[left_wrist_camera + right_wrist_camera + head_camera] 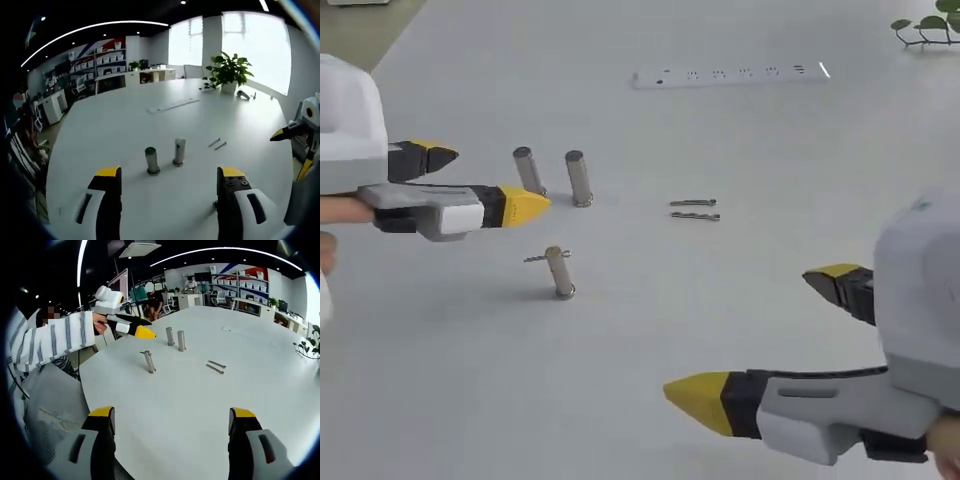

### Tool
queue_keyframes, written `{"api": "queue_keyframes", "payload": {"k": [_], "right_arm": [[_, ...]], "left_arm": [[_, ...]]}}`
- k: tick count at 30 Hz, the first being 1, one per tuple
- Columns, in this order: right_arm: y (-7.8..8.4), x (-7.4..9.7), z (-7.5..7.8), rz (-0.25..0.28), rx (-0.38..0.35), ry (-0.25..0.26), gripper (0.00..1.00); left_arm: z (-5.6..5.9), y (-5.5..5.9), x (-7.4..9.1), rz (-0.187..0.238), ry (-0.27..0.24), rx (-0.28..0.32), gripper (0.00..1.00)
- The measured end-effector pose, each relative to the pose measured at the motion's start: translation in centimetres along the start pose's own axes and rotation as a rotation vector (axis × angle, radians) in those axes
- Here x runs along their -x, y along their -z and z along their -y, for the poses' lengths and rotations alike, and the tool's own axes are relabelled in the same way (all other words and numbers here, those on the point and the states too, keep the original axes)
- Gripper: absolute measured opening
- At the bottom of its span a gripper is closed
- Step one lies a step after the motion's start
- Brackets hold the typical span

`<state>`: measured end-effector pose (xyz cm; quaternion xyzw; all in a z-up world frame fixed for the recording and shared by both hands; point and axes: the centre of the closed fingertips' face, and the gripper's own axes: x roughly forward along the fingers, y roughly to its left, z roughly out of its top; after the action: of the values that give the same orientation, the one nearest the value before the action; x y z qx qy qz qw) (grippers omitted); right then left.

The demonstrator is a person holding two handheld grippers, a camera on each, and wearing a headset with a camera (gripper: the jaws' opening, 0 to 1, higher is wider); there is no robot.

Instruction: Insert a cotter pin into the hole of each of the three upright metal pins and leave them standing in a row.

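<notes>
A short silver metal pin (560,272) stands upright on the white tabletop (770,140). A thin grey cotter pin (538,258) passes through the hole near its top and sticks out to the left in the head view. Just behind it a second pin (528,170) and a third pin (579,178), both bare, stand upright side by side, close but apart.

The left gripper (485,180) hovers beside these two, its yellow-tipped jaws spread wide with nothing between them. In the left gripper view the two bare pins (151,160) (179,151) stand just ahead of the gap between the jaws, touching neither. The fitted pin stands near the nearer yellow tip, clear of it.

Two loose cotter pins (694,209) lie parallel on the table to the right of the pins. The right gripper (750,335) is nearer the person, well apart from every pin, its jaws wide and empty. A white power strip (730,74) lies at the far side.
</notes>
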<state>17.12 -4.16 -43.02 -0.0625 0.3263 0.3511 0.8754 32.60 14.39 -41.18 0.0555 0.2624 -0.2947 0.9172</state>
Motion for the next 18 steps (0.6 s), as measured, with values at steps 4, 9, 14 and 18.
{"api": "queue_keyframes", "payload": {"k": [4, 9, 14, 18], "right_arm": [[0.0, -0.1, -0.2, 0.001, -0.008, -0.009, 0.93], [0.0, -0.2, -0.1, 0.019, -0.048, -0.021, 0.93], [0.6, -0.4, 0.2, 0.0, -0.053, -0.013, 0.92], [0.8, -0.5, 0.2, -0.012, -0.051, -0.015, 0.91]], "left_arm": [[-0.4, -0.1, -0.9, 0.017, 0.004, 0.046, 0.69], [-1.0, 0.0, -1.9, 0.021, -0.007, 0.067, 0.63], [-0.9, 0.5, -2.9, 0.005, 0.007, 0.069, 0.54], [-1.3, 1.2, -3.7, -0.026, 0.004, 0.055, 0.51]]}}
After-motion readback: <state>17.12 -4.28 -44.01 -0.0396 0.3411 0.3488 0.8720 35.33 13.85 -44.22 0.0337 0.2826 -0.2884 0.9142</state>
